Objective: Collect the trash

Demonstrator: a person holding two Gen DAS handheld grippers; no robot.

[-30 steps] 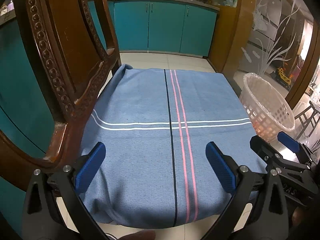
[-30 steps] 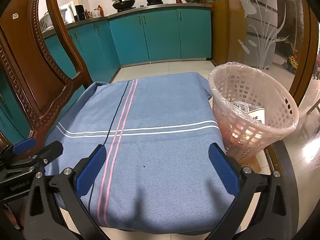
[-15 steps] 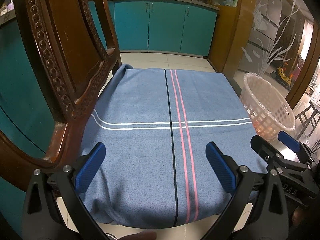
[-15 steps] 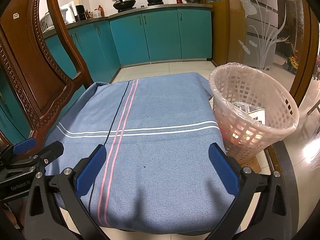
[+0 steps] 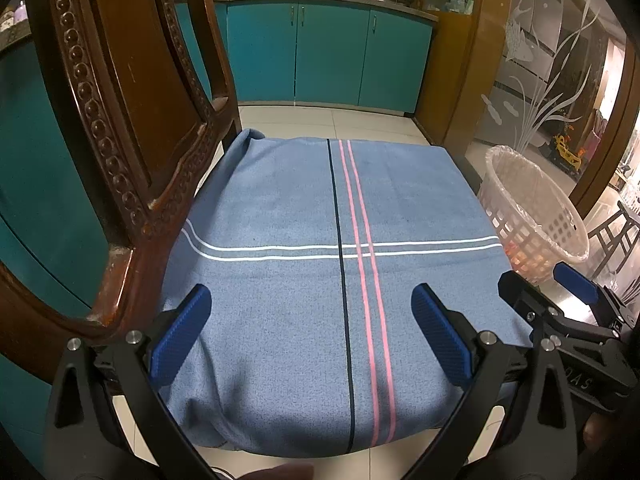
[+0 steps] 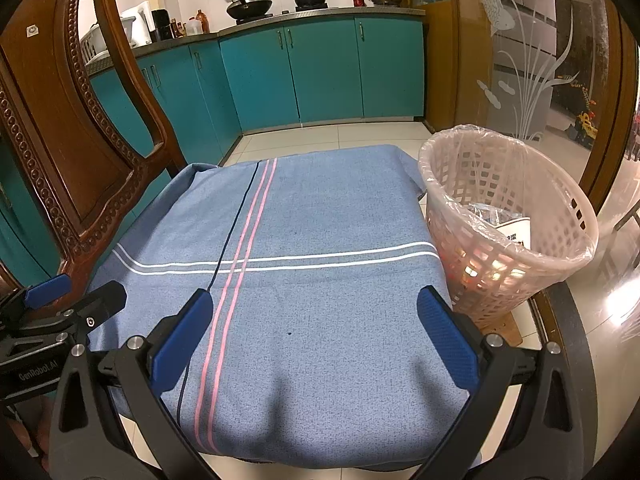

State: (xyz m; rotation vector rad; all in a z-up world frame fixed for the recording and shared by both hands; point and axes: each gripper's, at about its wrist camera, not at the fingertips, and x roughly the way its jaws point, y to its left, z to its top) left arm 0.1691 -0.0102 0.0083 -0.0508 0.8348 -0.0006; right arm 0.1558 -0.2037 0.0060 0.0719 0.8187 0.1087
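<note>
With both the left gripper (image 5: 308, 332) and the right gripper (image 6: 316, 336) spread wide over the bare blue cloth (image 5: 320, 208), you risk snagging it, or nudging the basket (image 6: 508, 216) at the right.

Right gripper (image 6: 312, 334), blue pads spread wide, above a blue striped cloth (image 6: 320, 240) draped over a surface. Lined lattice wastebasket (image 6: 560, 248) just right of the cloth, holding wrappers. Carved wooden chair back (image 6: 60, 152) at left; left gripper (image 6: 68, 300) at lower left.

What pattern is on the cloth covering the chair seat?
The cloth is blue with crossing stripes: white pairs one way, pink and dark lines the other. Clearest in the left wrist view.
</note>
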